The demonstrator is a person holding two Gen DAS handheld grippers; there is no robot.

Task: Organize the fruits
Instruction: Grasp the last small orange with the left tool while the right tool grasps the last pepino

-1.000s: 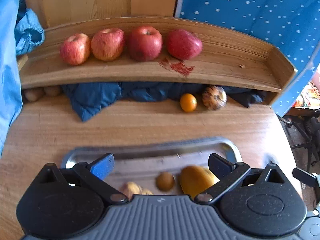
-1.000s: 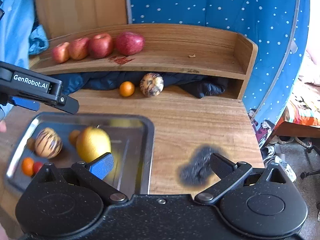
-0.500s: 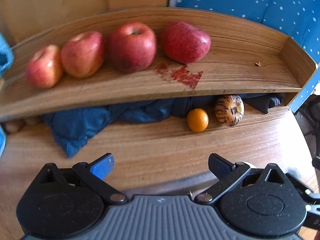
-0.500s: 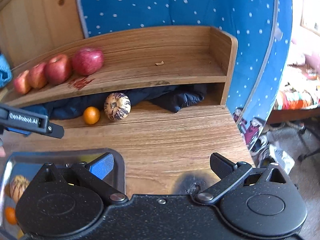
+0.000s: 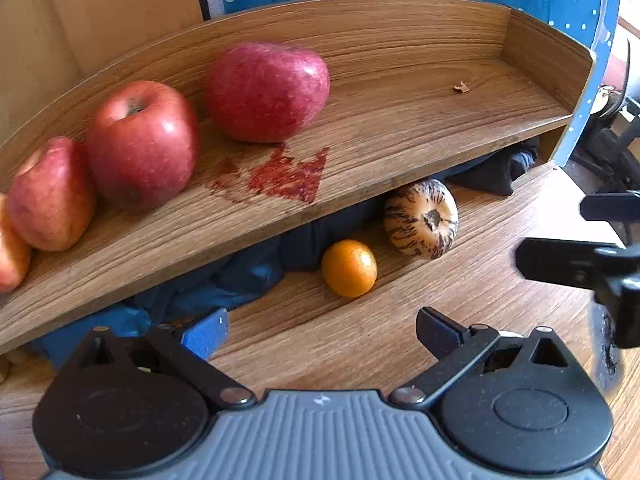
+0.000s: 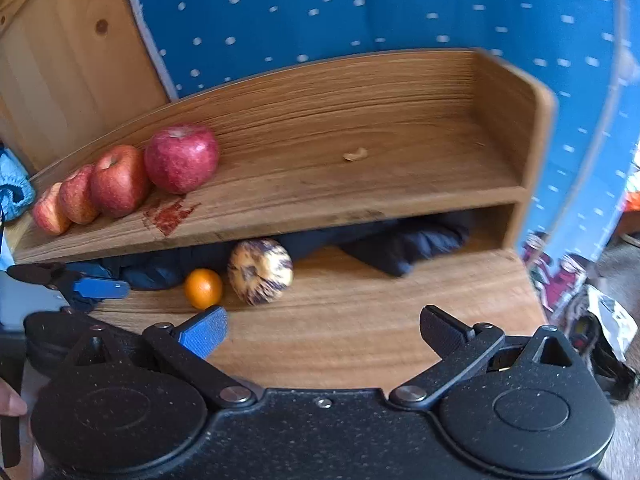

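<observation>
No legible writing near orange (image 5: 349,268)

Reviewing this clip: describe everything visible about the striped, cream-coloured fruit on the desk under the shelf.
The striped fruit is round and slightly squat, with pale cream-yellow skin marked by dark purple-brown streaks that run out from a dark, sunken stem end. It lies on its side on the wooden desk, stem end turned toward the cameras, just under the front edge of the shelf. A small orange sits close beside it; whether they touch is unclear. Dark blue cloth lies behind it. Neither gripper touches it.
</observation>
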